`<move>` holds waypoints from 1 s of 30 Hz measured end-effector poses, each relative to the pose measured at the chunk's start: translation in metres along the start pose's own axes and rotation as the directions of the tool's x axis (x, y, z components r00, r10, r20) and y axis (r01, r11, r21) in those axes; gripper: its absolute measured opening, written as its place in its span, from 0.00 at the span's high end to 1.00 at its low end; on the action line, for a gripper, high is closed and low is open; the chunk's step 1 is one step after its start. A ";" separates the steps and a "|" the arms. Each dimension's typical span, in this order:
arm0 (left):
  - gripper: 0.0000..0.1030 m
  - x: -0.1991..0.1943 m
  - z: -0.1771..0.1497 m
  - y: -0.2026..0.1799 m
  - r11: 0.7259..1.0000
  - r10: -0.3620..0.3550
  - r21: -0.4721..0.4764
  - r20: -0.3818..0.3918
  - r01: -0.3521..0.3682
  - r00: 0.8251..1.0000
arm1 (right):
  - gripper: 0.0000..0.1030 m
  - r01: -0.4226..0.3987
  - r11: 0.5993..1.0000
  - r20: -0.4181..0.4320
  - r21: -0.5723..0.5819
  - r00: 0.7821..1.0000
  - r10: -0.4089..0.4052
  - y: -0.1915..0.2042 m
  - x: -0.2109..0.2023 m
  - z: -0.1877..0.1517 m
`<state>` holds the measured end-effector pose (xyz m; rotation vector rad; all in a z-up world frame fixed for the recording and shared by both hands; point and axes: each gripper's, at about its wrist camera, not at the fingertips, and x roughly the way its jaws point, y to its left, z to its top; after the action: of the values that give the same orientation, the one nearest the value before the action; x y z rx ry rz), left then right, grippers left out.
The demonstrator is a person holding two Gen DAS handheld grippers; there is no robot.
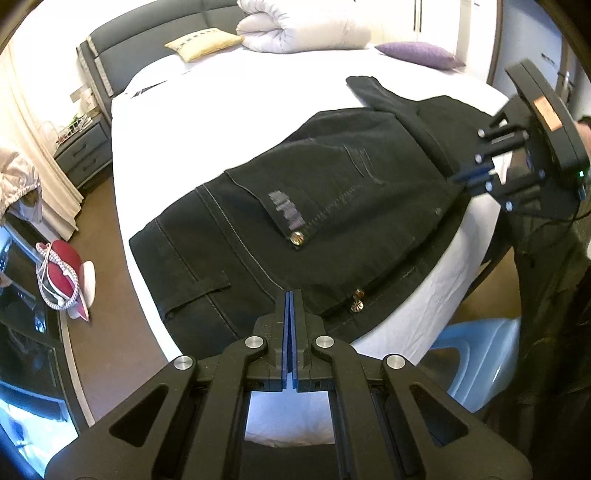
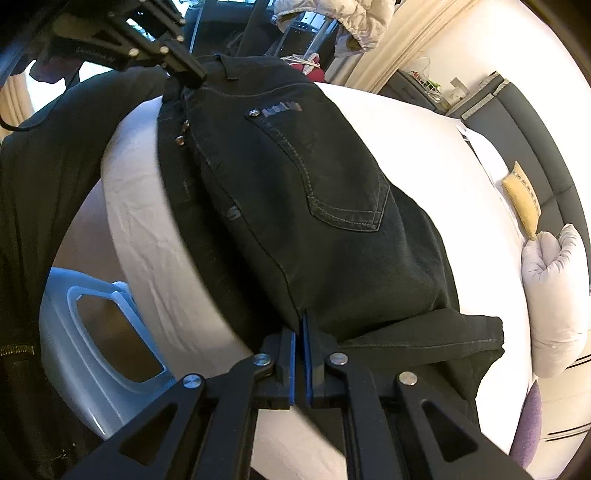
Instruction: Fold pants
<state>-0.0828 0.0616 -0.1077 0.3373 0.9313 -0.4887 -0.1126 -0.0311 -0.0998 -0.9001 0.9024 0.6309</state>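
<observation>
Black jeans (image 1: 314,206) (image 2: 314,221) lie folded across the near edge of a white bed (image 1: 221,110) (image 2: 147,229), back pocket up. My left gripper (image 1: 290,295) is shut on the waistband end of the jeans; the right wrist view shows it at the top left (image 2: 195,77), pinching that corner. At the opposite end, my right gripper (image 2: 303,317) is shut on the folded edge, where the legs stick out to the side. It also shows in the left wrist view at the far right (image 1: 458,179).
A pale blue plastic stool (image 1: 476,354) (image 2: 92,314) stands against the bed's near side. A rolled duvet (image 1: 303,26), a yellow pillow (image 1: 203,42) and a purple pillow (image 1: 417,53) lie at the bed's far end. A person's dark clothing (image 2: 55,184) is close by.
</observation>
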 end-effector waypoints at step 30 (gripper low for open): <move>1.00 0.021 0.077 -0.018 0.997 -0.065 -0.044 0.064 0.067 0.996 | 0.92 0.033 0.998 -0.027 0.060 0.999 -0.031 0.019 0.019 -0.010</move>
<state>-0.0295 0.0046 -0.0838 0.2492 0.8939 -0.5348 -0.1217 -0.0284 -0.1271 -0.8683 0.9244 0.5626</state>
